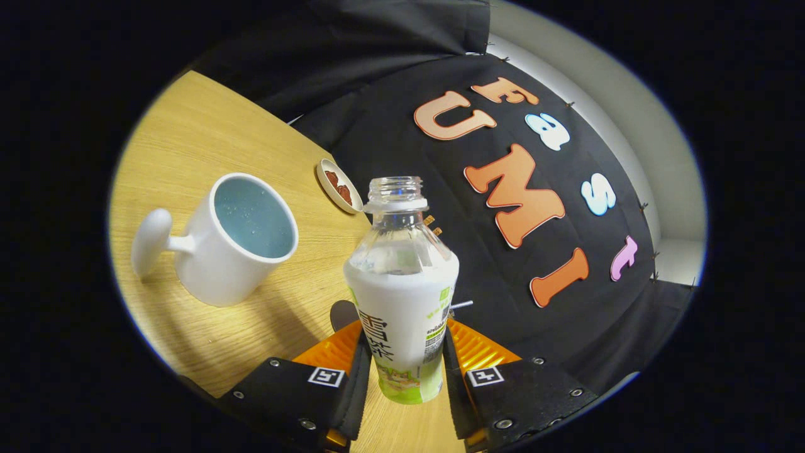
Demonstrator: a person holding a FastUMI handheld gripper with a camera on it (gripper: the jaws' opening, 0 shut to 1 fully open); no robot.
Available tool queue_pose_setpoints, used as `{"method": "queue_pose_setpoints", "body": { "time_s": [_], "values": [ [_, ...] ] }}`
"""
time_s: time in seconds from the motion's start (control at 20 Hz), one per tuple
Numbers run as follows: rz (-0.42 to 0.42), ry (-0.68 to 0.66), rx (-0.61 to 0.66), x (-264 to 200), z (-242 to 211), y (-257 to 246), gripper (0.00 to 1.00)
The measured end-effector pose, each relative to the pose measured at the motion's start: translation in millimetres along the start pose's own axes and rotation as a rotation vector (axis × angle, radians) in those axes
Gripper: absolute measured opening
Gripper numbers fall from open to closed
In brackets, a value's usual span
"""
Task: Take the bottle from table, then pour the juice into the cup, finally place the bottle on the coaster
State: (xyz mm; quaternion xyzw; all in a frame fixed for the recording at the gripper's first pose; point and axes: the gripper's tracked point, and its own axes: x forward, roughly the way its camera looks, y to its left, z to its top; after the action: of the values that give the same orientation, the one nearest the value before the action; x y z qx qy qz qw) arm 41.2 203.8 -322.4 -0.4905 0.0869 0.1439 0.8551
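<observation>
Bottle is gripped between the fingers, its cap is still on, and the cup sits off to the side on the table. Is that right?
Not quite. The gripper view shows the bottle has no cap: its threaded neck is open. The rest holds: the gripper has both fingers pressed on the bottle, and the cup sits off to the side on the table.

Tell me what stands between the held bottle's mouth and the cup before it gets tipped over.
Nothing visible does. The gripper is shut on the bottle, both fingers pressing its labelled sides, cap off. The white cup stands beside it on the wooden table, with only bare tabletop between them. The small coaster lies farther back, beyond the cup, off that line.
</observation>
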Motion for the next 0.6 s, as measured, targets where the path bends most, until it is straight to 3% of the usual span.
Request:
{"method": "queue_pose_setpoints", "body": {
  "time_s": [0.6],
  "values": [
    [0.014,-0.070,-0.347,3.5,9.5,11.3,0.56]
  ]
}}
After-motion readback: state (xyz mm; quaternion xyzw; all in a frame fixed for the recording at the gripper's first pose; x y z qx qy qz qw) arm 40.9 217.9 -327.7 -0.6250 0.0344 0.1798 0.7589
